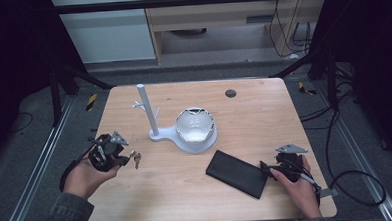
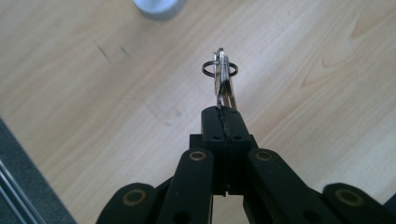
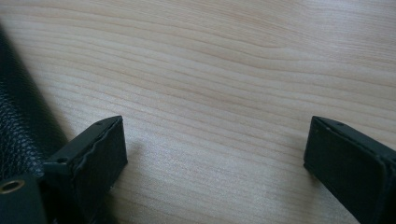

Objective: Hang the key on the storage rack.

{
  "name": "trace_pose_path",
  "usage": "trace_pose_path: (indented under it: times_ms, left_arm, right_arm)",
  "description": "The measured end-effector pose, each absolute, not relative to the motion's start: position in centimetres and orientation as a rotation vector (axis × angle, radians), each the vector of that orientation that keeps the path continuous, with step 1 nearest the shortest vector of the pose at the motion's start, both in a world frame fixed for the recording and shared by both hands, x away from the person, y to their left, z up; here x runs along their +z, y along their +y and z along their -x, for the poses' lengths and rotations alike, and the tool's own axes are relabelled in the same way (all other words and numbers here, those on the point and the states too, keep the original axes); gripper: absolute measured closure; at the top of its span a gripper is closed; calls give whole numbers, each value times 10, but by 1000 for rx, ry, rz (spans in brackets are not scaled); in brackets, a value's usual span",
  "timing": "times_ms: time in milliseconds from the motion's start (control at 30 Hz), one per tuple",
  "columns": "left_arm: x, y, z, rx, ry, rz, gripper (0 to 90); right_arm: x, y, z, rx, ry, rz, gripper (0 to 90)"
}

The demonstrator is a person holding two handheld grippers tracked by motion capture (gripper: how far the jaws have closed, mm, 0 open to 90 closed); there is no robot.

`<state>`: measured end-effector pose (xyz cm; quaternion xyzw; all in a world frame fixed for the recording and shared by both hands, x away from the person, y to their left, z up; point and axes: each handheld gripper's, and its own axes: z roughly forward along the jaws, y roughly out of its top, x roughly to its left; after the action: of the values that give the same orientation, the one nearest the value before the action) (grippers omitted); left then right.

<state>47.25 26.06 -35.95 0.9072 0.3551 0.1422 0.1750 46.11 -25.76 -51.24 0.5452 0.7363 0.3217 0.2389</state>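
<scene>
You have the keys (image 2: 223, 79) pinched in your left gripper (image 1: 127, 159), lifted off the worktop (image 1: 264, 122) at eight o'clock of the white hook stand (image 1: 149, 112), hanging them undone, while your right gripper (image 3: 215, 149) rests with fingers spread beside the black wallet (image 1: 237, 173).

Worktop (image 1: 264, 112): pale wood-grain surface, matt and smooth, faintly scuffed at upper left in the left gripper view. Keys (image 2: 223, 84) and their ring: bright metal, glossy. Left tongs (image 2: 226, 122) and right tongs (image 3: 215, 154): black matt plastic, pad faces finely ribbed. Case (image 1: 237, 173), lower centre: black, pebbled grain, probably leather or imitation. Stand (image 1: 157, 127): white matt plastic. Bowl (image 1: 194, 125): glossy white inside.
</scene>
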Motion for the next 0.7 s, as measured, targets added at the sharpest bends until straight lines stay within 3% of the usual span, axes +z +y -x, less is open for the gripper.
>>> trace_pose_path:
  times_ms: [333, 700]
  left_arm:
    - [-303, 257, -501, 460, 1023, -2555, 900]
    - [-283, 254, -511, 505, 1014, -2571, 900]
  right_arm:
    - [-512, -258, -461, 883, 2018, -1492, 58]
    - [-513, -258, -462, 879, 2021, -1486, 56]
